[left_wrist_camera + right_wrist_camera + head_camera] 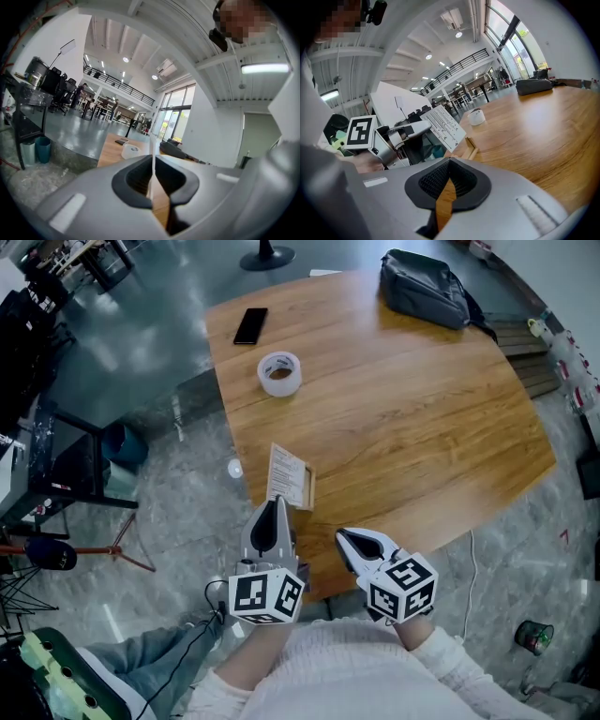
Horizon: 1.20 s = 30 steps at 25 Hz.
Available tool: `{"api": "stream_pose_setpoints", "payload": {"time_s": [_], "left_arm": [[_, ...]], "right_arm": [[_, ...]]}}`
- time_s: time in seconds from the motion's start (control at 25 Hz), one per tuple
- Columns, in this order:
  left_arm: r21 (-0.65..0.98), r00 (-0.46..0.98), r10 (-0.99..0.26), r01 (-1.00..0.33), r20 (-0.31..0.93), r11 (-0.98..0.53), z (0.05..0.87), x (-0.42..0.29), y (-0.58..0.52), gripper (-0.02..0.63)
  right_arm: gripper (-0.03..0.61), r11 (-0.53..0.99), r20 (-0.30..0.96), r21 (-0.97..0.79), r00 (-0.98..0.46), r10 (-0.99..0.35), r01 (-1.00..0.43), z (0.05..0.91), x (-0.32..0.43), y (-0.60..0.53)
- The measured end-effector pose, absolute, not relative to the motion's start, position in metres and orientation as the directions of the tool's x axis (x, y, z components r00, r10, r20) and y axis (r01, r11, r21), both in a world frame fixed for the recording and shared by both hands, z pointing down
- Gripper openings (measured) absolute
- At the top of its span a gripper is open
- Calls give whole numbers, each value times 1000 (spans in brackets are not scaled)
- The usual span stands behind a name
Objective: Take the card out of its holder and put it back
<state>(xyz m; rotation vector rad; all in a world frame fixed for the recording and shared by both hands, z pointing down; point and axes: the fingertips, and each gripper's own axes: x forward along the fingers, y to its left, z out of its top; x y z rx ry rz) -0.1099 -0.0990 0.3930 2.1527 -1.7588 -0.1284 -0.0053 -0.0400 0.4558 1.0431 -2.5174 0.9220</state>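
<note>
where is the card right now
In the head view the card is at the wooden table's near left edge, pinched in the left gripper, right beside its wooden holder.

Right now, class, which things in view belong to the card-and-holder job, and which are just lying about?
Belong to the job:
card, pinched in the shut left tongs
wooden holder
right tongs, shut and empty

Just lying about:
tape roll
phone
dark bag
</note>
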Motion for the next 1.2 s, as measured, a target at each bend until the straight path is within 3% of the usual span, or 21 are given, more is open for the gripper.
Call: {"api": "stream_pose_setpoints", "payload": {"time_s": [1.2], "left_arm": [[323, 215, -958, -935, 190, -146, 413, -108, -102, 18]], "right_arm": [[-2, 527, 483, -472, -707, -517, -707, 468, -5, -38]]}}
